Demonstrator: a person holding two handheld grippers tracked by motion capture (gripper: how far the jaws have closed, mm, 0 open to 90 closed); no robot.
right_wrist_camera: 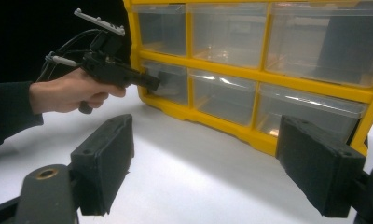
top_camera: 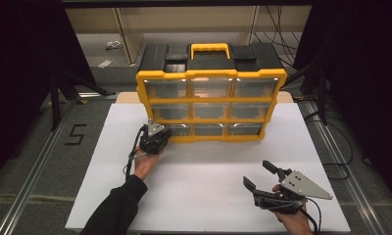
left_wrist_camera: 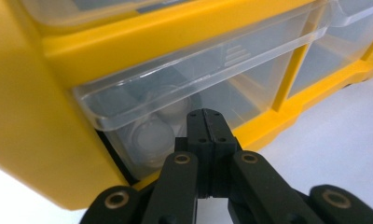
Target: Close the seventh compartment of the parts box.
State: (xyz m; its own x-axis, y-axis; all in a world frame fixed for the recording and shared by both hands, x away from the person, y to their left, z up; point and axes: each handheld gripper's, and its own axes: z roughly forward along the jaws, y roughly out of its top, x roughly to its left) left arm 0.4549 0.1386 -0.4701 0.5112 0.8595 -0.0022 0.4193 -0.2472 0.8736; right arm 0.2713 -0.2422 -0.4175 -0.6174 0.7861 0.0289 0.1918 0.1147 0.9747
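A yellow and black organizer (top_camera: 211,73) with three rows of clear drawers stands at the back of the white table (top_camera: 208,191). My left gripper (top_camera: 162,133) is shut, its tips (left_wrist_camera: 207,119) pressed against the front of the bottom-left drawer (left_wrist_camera: 198,79), just under its lip. That drawer holds white round items (left_wrist_camera: 152,137). Nothing shows between the jaws. My right gripper (top_camera: 257,173) hovers wide open over the table's front right, with nothing between its pads (right_wrist_camera: 105,158). Its view shows the organizer (right_wrist_camera: 250,74) and the left gripper (right_wrist_camera: 145,81) at the bottom-left drawer.
The other drawers look clear and mostly bare. A black "5" mark (top_camera: 75,134) is on the floor at the left, beside a metal rail (top_camera: 32,176). Cables (top_camera: 331,147) run along the floor on the right. Shelving stands behind the organizer.
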